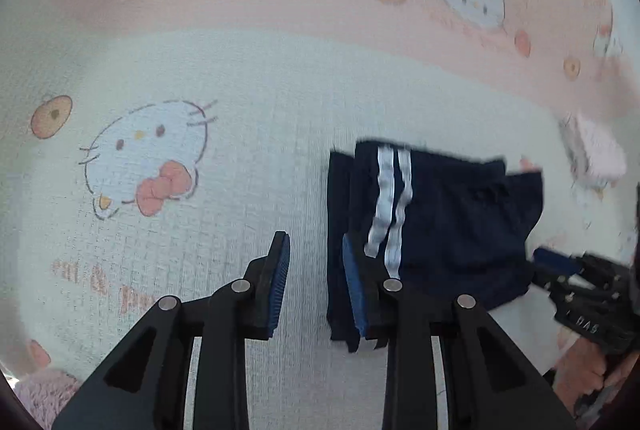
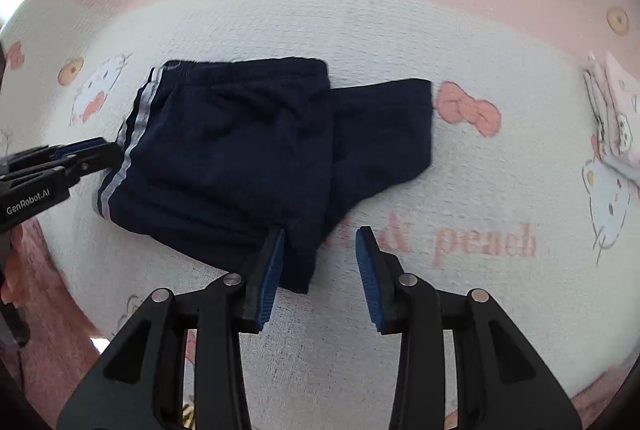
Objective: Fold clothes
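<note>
Navy shorts (image 1: 452, 222) with two white side stripes lie folded on a cat-print bedsheet (image 1: 240, 89). My left gripper (image 1: 316, 242) stands open at their striped left edge: the right finger rests over the cloth, a narrow strip of navy fabric lies between the jaws, and the left pad is clear of it. In the right wrist view the shorts (image 2: 232, 149) lie flat, one layer sticking out to the right. My right gripper (image 2: 321, 232) is open over their near corner, the pads apart from the cloth. Each view shows the other gripper, the right one (image 1: 552, 258) and the left one (image 2: 92, 149), at the shorts' edge.
A pale pink folded item (image 2: 620, 117) lies at the right edge of the sheet (image 2: 440, 29). A pink fluffy blanket (image 2: 48, 310) lies along the near left. A person's hand (image 1: 580, 370) holds the right gripper.
</note>
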`<control>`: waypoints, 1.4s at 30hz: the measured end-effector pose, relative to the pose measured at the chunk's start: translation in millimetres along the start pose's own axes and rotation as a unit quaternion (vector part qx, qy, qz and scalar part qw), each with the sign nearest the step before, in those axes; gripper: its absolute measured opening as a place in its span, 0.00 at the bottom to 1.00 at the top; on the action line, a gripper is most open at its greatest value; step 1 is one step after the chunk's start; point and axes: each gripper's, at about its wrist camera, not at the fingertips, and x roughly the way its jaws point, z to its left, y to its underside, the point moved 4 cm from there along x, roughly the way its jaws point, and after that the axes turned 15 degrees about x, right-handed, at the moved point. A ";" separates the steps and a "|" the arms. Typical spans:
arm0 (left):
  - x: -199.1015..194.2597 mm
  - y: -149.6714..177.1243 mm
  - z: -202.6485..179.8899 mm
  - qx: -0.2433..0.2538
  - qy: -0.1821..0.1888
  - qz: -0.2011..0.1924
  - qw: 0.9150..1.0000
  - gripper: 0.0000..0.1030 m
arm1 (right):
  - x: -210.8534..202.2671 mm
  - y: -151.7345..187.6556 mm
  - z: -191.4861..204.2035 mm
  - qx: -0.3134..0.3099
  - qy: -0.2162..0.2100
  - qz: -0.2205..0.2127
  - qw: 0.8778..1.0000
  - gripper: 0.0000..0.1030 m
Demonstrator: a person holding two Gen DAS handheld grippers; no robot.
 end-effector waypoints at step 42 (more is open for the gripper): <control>52.4 8.9 -0.8 -0.051 0.091 0.045 0.994 0.50 | -21.5 -13.0 -80.3 0.076 -0.029 0.022 0.996 0.70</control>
